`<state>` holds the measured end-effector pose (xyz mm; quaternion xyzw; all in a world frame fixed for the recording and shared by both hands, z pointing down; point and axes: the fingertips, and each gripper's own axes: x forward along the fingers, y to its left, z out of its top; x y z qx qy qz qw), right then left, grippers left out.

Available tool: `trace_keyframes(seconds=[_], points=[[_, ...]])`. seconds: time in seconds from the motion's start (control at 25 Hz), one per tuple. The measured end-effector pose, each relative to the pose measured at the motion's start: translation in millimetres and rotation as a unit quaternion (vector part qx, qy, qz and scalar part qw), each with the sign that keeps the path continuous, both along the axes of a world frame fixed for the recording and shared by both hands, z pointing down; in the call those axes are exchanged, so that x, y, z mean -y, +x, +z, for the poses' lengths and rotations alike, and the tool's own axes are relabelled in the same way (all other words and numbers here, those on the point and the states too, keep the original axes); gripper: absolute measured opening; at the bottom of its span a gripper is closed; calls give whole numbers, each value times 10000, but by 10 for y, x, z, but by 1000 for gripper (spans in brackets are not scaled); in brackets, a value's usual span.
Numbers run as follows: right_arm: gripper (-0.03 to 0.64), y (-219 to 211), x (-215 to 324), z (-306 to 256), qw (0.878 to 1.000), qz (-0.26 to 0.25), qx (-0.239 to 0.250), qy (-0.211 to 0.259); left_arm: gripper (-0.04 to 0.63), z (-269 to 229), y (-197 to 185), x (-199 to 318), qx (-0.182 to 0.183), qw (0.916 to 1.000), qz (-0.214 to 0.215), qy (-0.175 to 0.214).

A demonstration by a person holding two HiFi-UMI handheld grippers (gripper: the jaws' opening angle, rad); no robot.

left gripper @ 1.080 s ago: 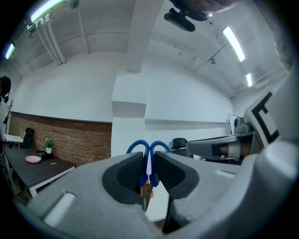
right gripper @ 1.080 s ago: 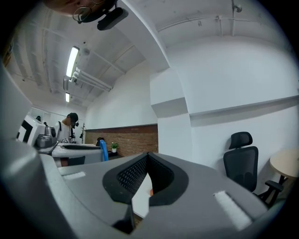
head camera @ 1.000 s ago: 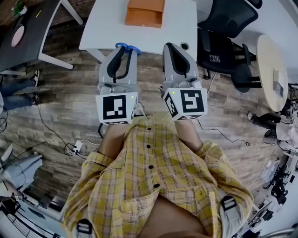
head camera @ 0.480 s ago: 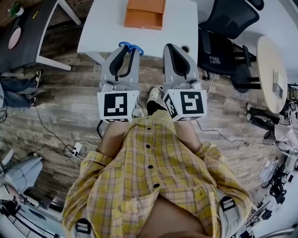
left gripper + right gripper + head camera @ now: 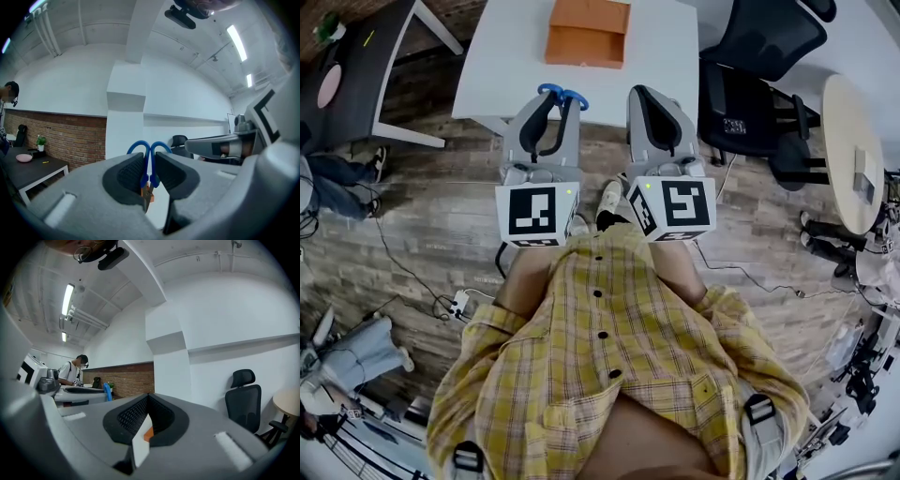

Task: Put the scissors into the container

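Observation:
An orange container sits on the white table ahead of me. The blue-handled scissors stick out past the tips of my left gripper, which is shut on them just in front of the table's near edge. In the left gripper view the two blue loops of the scissors rise between the pads of the left gripper, with the orange container showing below. My right gripper hovers beside it, shut and holding nothing. The right gripper points at the table.
A black office chair stands right of the table, and a round table is further right. A dark desk is at the upper left. Cables and a power strip lie on the wood floor. A person stands far off.
The view has shifted a little: the table and orange container sit slightly lower and nearer. A shoe now shows between the two grippers. Both grippers keep their hold and pose.

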<state>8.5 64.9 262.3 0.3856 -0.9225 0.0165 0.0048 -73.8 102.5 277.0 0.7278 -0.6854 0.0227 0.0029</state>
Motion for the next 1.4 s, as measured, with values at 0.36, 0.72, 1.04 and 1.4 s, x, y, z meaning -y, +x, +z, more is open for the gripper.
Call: trace_keyframes(seconds=[0.36,0.72,1.04,1.4], points=[[5,28,393,26,10000,-35,33,-61,84,19,25,396,53,10000,-22,-60],[5,15,789,60,9998,-128,85,-84,84,42,2,780,136,9998,-142,-85],[5,61,1153,70,9996,-200,155,-119,84,35,47,1118,229,9994,-235,-119],[5,119,1463,126,9989,-377,219,-179,84,101,128,1408,298,9987,-368,-202]])
